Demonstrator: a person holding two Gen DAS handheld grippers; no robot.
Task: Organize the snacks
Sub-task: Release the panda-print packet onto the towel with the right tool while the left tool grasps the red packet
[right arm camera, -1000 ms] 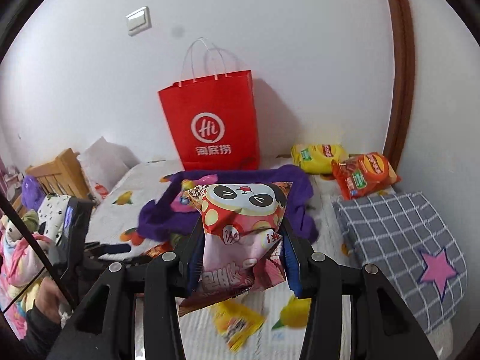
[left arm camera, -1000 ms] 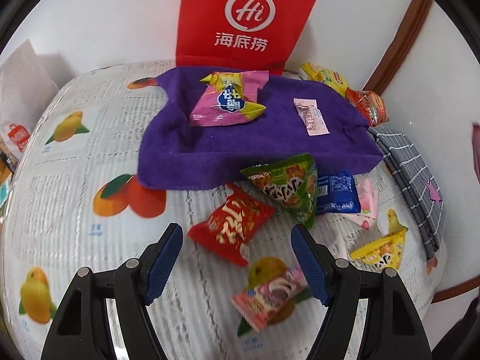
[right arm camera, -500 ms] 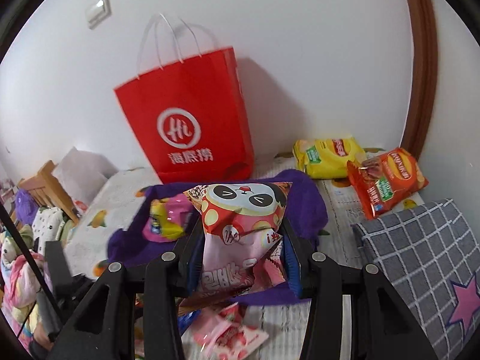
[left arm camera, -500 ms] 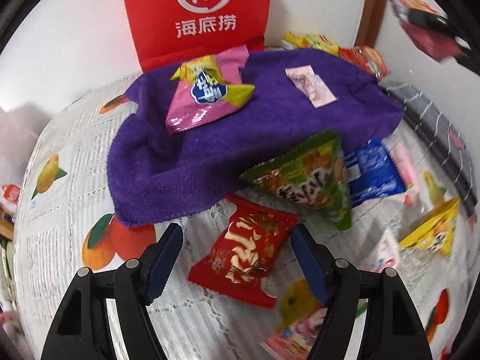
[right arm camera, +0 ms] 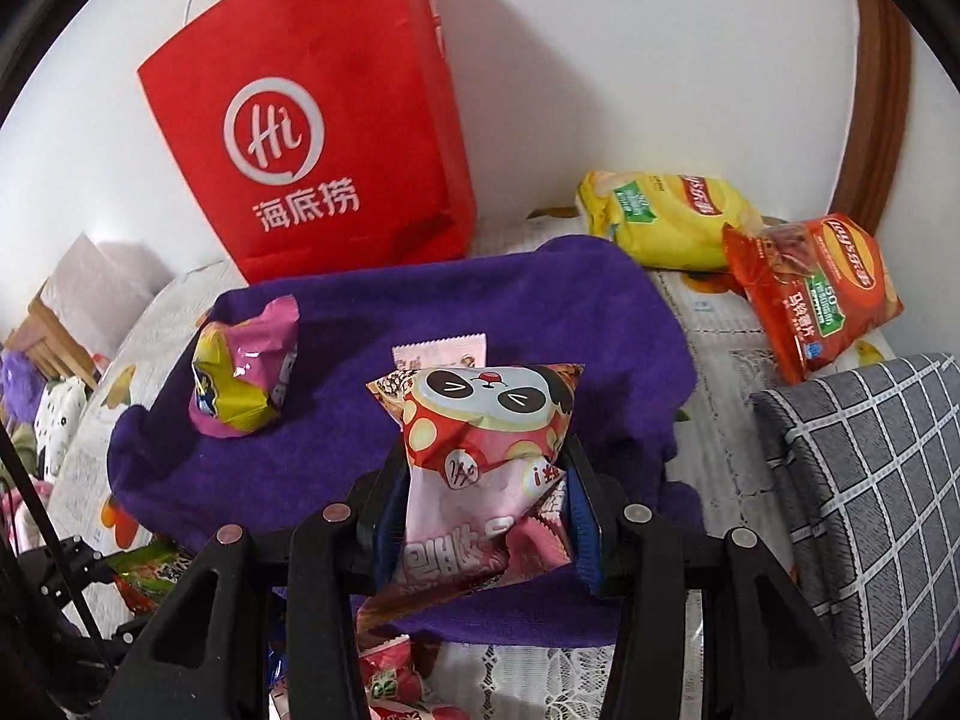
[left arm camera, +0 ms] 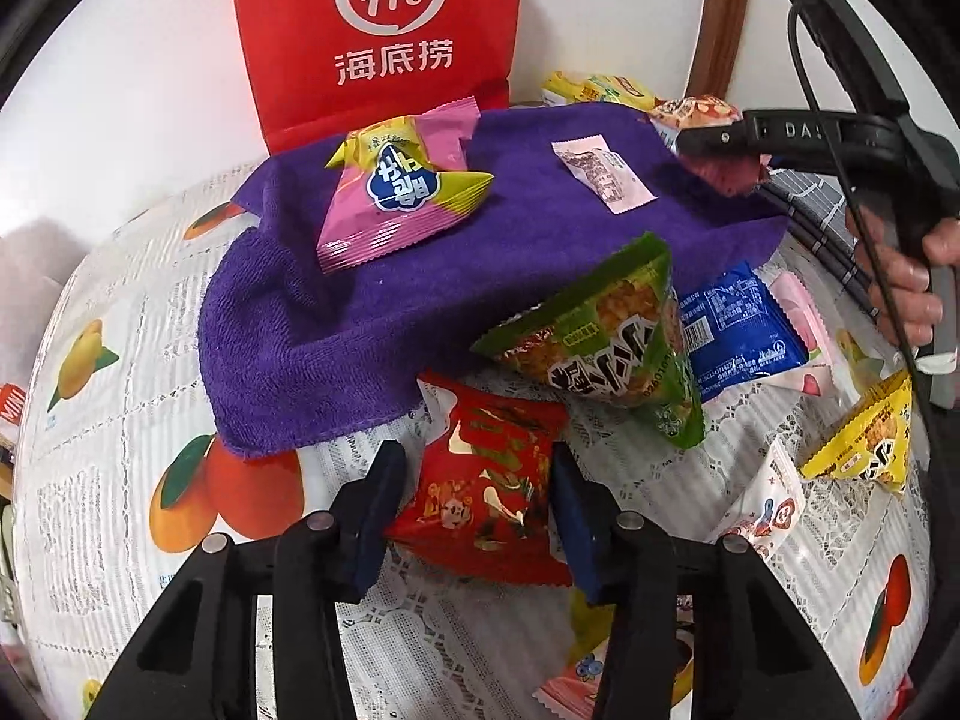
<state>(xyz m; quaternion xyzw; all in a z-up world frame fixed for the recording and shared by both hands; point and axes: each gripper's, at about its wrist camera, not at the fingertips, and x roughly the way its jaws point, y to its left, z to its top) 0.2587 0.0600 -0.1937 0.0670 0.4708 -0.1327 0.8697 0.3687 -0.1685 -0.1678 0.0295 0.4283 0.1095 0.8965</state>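
My left gripper (left arm camera: 474, 492) is shut on a red snack packet (left arm camera: 489, 495) lying on the fruit-print tablecloth (left arm camera: 108, 480), just in front of the purple towel (left arm camera: 372, 312). My right gripper (right arm camera: 480, 498) is shut on a panda snack packet (right arm camera: 486, 462) and holds it above the near part of the purple towel (right arm camera: 450, 312); it also shows in the left wrist view (left arm camera: 720, 144). On the towel lie a pink-yellow packet (left arm camera: 396, 192) and a small pale pink sachet (left arm camera: 603, 177).
A red paper bag (right arm camera: 324, 126) stands against the wall behind the towel. A green packet (left arm camera: 606, 348), blue packet (left arm camera: 738, 330) and yellow packet (left arm camera: 864, 444) lie right of my left gripper. Yellow (right arm camera: 666, 222) and orange (right arm camera: 810, 294) chip bags and a grey checked cushion (right arm camera: 870, 492) lie at the right.
My left gripper moved forward and closed on the red packet. My right gripper carried the panda packet forward and down, over the purple towel.
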